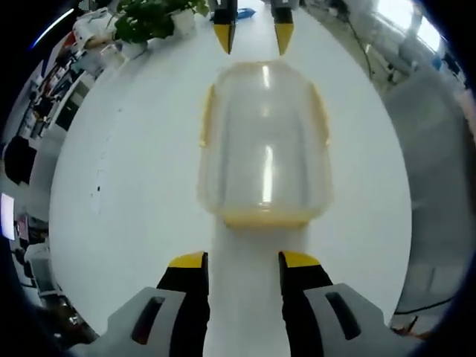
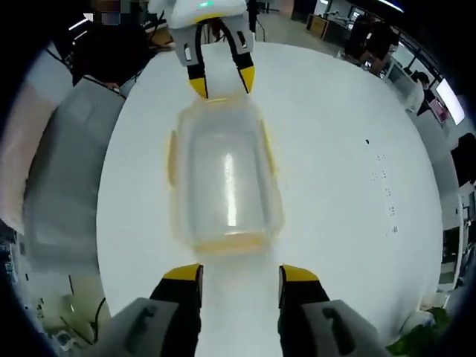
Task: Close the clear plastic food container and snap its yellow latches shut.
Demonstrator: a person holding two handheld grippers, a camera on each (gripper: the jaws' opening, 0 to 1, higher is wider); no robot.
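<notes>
A clear plastic food container [image 1: 264, 145] with yellow latches lies on a white table [image 1: 126, 193], its lid resting on top. My left gripper [image 1: 244, 259] stands open just short of the container's near end, where a yellow latch [image 1: 264, 219] runs across. At the far end the right gripper [image 1: 253, 37] faces me, open. In the right gripper view the same container [image 2: 223, 178] sits between my open right gripper [image 2: 239, 273] and the left gripper [image 2: 222, 82] beyond it. Yellow side latches [image 2: 172, 160] stick out along its long edges.
A potted green plant [image 1: 152, 18] stands at the table's far left corner in the left gripper view. A grey chair [image 2: 63, 171] and a person's sleeve [image 2: 22, 134] are beside the table in the right gripper view. Desks and monitors surround the table.
</notes>
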